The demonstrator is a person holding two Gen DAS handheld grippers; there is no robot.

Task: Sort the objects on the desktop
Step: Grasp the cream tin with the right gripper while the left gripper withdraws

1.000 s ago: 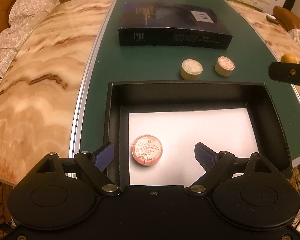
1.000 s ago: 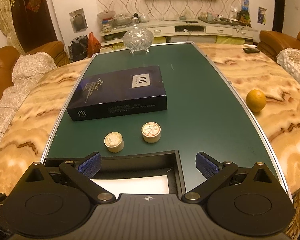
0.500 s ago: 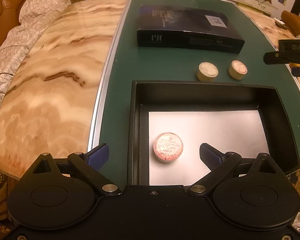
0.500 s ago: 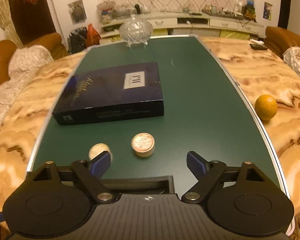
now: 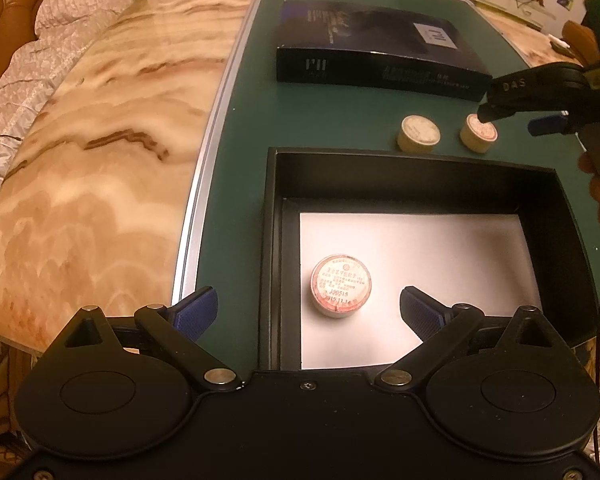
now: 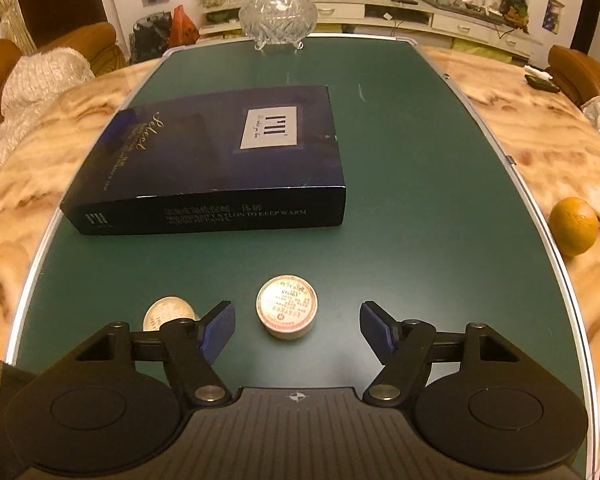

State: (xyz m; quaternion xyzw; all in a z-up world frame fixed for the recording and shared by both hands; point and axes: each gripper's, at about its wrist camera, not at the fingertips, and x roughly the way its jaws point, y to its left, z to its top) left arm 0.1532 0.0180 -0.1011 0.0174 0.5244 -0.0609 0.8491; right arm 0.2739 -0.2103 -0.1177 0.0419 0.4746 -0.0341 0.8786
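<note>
A round red-labelled tin [image 5: 341,285] lies on the white floor of an open black box [image 5: 416,168]. My left gripper [image 5: 308,312] is open and empty, above the box's near-left corner. Two more round tins stand on the green mat beyond the box: a plain-lidded one [image 5: 419,134] [image 6: 167,312] and a red-labelled one [image 5: 478,133] [image 6: 287,306]. My right gripper [image 6: 296,330] is open, low over the mat, with the red-labelled tin between its fingers but not touched. It shows in the left wrist view [image 5: 520,114] just above that tin.
A dark blue flat carton [image 6: 220,160] lies on the green mat [image 6: 400,200] behind the tins. A glass bowl [image 6: 278,16] stands at the far end. An orange [image 6: 573,225] sits on the marble tabletop [image 5: 92,152] to the right.
My right gripper has moved forward and down, so the red-labelled tin now lies between its fingers. My left gripper has drifted left and back from the box; the tin inside stays put.
</note>
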